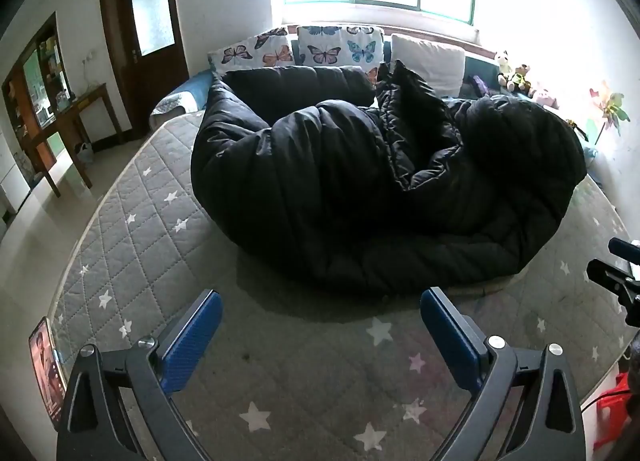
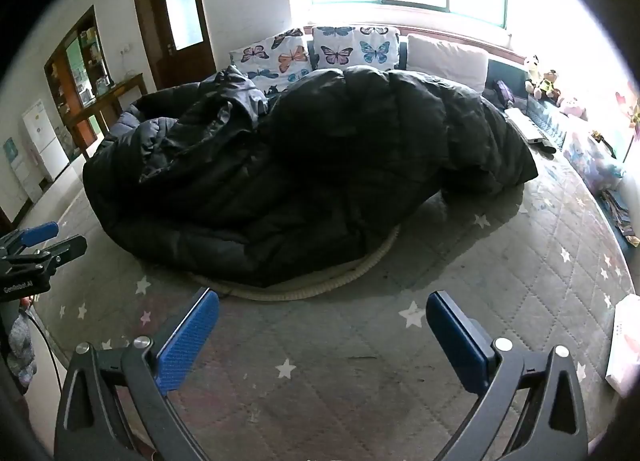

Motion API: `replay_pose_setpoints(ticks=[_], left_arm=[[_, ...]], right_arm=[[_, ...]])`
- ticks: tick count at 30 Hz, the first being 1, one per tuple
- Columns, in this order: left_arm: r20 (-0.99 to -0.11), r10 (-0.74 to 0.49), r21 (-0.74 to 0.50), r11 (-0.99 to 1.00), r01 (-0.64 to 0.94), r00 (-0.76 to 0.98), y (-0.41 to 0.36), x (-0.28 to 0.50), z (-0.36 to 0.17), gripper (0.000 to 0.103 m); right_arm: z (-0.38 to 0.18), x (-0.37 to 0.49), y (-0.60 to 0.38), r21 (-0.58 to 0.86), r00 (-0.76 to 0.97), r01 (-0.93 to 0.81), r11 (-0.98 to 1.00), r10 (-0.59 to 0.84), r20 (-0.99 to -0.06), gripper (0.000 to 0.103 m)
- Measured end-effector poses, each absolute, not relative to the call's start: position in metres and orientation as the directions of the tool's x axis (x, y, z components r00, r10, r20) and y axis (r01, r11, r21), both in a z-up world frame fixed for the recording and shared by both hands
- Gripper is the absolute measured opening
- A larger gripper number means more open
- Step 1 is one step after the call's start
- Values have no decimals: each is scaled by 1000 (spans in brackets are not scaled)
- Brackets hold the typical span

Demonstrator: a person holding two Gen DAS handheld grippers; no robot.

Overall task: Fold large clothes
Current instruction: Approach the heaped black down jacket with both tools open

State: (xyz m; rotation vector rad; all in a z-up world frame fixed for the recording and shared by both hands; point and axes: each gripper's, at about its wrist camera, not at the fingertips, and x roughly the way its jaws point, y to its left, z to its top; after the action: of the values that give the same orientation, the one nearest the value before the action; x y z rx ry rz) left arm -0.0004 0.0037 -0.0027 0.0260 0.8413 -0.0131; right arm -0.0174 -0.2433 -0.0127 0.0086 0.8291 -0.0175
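Black puffer coat (image 1: pixel 360 181) lies bunched on the bed (image 1: pixel 132 229), long axis left-right across both views, straight ahead and apart from left gripper (image 1: pixel 320 325) and right gripper (image 2: pixel 322 325), both empty with fingers spread; neither clearly nearer.

Big black puffy coat (image 1: pixel 360 181) bunched on a gray starry bed (image 1: pixel 152 221), left gripper (image 1: pixel 320 325) wide open at 6 o'clock, butterfly pillows (image 1: pixel 320 47) at 12 o'clock

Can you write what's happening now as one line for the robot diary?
stage: before grasp | left gripper: open, empty | right gripper: open, empty | black puffer coat: crumpled on star-print mattress
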Motion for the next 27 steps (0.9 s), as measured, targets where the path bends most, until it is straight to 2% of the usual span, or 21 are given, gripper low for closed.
replay_pose_setpoints(ticks=[27], left_arm=[[-767,6,19,1000,14,642,1,7,-11,103]], right_arm=[[-20,-12,-239,7,665,10,1000,-2,-747,103]])
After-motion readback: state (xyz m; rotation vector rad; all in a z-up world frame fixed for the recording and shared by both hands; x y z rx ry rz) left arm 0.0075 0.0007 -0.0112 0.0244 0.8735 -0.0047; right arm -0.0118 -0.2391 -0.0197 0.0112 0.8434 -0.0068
